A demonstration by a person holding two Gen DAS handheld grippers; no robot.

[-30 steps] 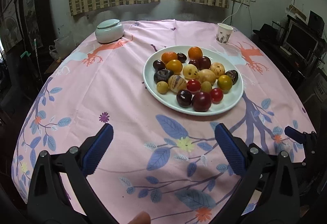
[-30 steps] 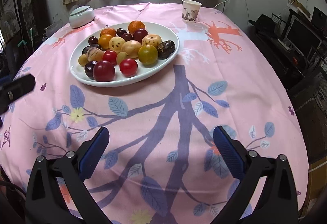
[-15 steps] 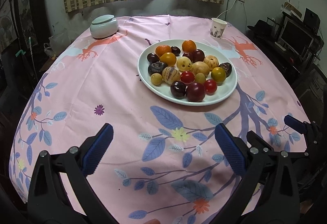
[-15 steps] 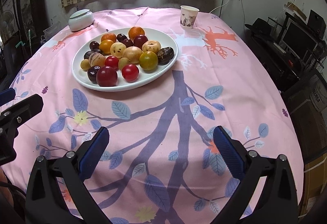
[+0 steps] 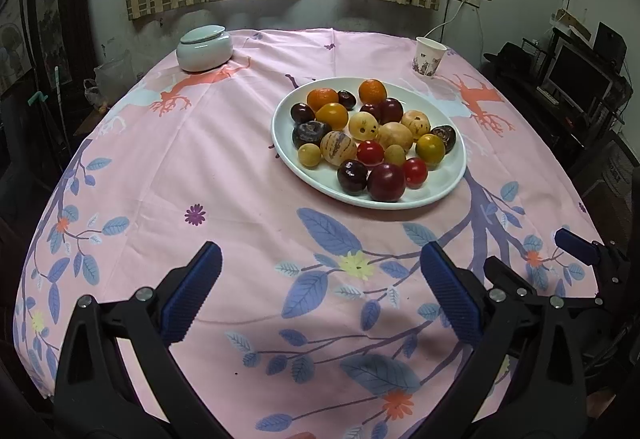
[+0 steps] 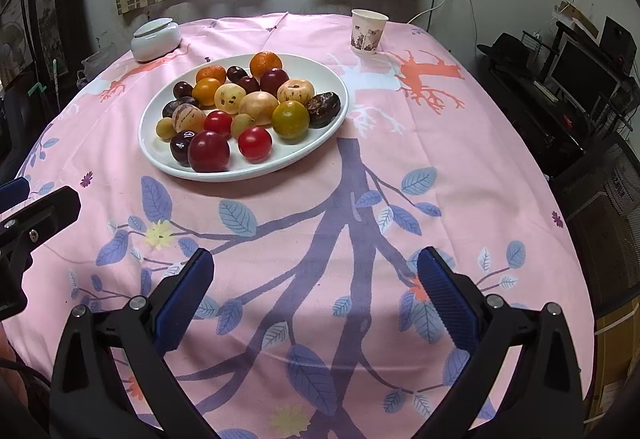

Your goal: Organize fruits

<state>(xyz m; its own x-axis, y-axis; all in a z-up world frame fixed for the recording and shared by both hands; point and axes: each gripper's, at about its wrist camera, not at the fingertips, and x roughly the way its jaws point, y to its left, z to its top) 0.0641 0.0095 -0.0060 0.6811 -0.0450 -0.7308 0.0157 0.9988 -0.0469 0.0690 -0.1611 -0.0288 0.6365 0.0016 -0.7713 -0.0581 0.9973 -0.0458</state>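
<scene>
A white oval plate (image 5: 452,187) (image 6: 320,143) holds several mixed fruits: oranges, dark plums, red tomatoes, yellow and striped round fruits. A big dark-red plum (image 5: 386,182) (image 6: 209,151) lies at the plate's near edge, with a red tomato (image 6: 255,143) beside it. My left gripper (image 5: 320,279) is open above the pink tablecloth, well short of the plate. My right gripper (image 6: 314,275) is open too, nearer the table's right front, with nothing between its fingers. The right gripper's blue fingertip (image 5: 576,241) shows at the left wrist view's right edge.
A pale green lidded jar (image 5: 205,47) (image 6: 156,34) stands at the far left of the round table. A paper cup (image 5: 429,51) (image 6: 368,31) stands at the far right. Shelves with a monitor (image 6: 580,75) crowd the right side. Curtains and a wall lie behind.
Both grippers have pulled back and risen a little, so the plate looks smaller and farther off. Both stay open. The fruits have not moved.
</scene>
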